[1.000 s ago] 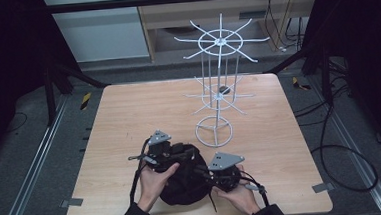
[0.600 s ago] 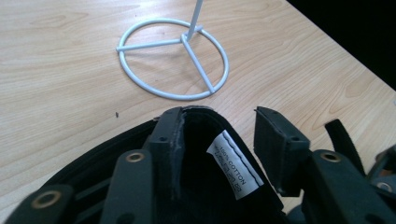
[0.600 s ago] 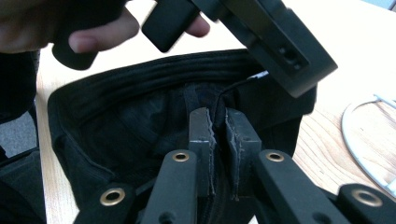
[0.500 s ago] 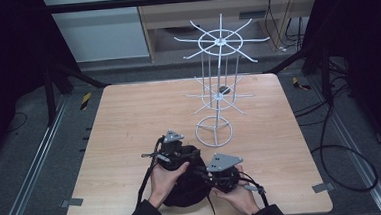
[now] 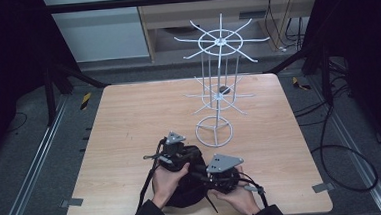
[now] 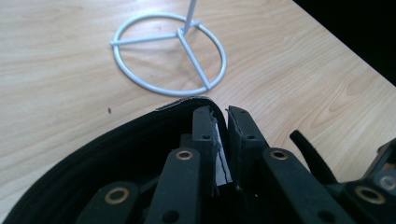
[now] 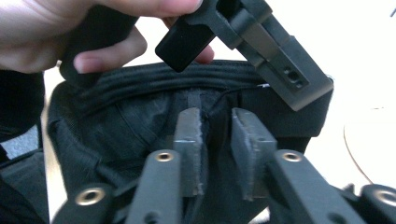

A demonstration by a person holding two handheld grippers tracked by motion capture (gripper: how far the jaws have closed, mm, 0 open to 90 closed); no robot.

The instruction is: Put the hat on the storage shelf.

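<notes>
Left claw: jaws have just been closing; now clenched on the rim of the black cap, fabric edge pinched between the pads.
Right claw: jaws have just been opening; pads stand a little apart with cap fabric and a seam between them, not pressing, so released.
Cap position: near edge of the table, between both hands, touching both claws; lies inside up, opening toward the person.
Cap axis: rim band runs crosswise ahead of the right claw; left claw holds its far side.
Nearer hand: both are at the cap; only the left one grips it.
Wire rack: stands beyond the cap, its ring base just past the rim held by the left claw.
Judgement: coming move likely carries the cap forward toward the rack.
</notes>
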